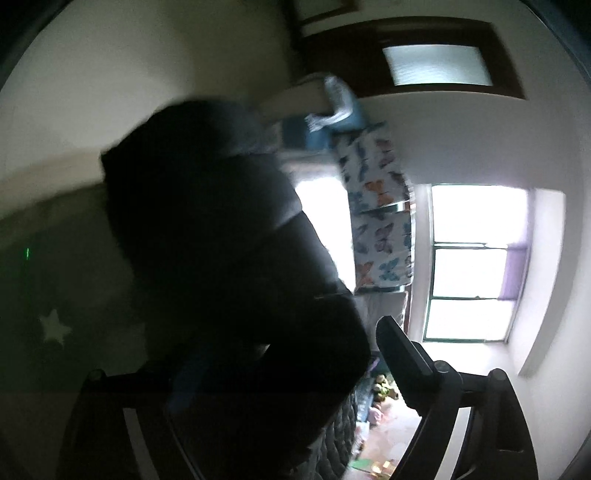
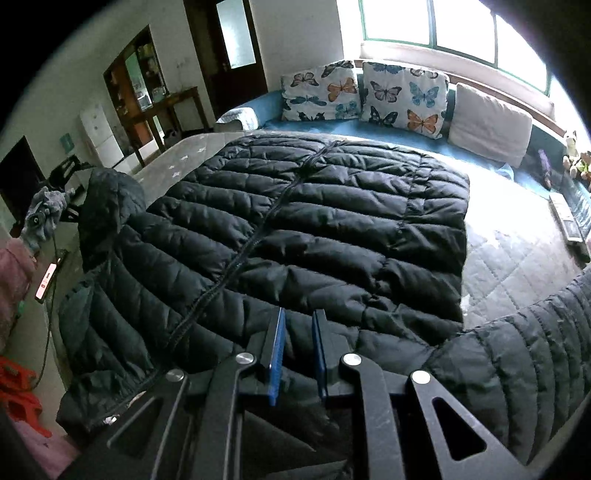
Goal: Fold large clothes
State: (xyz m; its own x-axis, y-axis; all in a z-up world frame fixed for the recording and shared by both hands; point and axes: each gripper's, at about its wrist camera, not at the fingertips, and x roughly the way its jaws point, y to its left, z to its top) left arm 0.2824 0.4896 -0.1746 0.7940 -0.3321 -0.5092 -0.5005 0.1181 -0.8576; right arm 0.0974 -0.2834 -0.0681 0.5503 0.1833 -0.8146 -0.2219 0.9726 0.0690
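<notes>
A large black quilted down jacket (image 2: pixel 314 229) lies spread front-up on the bed, zipper down its middle. One sleeve (image 2: pixel 517 362) lies at the lower right. My right gripper (image 2: pixel 298 325) hovers just over the jacket's near edge, its blue-padded fingers (image 2: pixel 277 350) a narrow gap apart with nothing between them. In the right wrist view the other sleeve (image 2: pixel 110 206) is lifted at the far left, where the left gripper (image 2: pixel 66 170) holds it. In the blurred, tilted left wrist view that sleeve (image 1: pixel 221 240) hangs dark across the frame from my left gripper (image 1: pixel 280 369); one finger (image 1: pixel 402 365) shows.
Butterfly cushions (image 2: pixel 406 99) and a grey pillow (image 2: pixel 491 122) line the blue bench under the window (image 2: pixel 443 26). Quilted grey bedding (image 2: pixel 517 258) is bare right of the jacket. A phone (image 2: pixel 46 282), cable and red object (image 2: pixel 18 391) sit left of the bed. Dark door (image 2: pixel 229 48) behind.
</notes>
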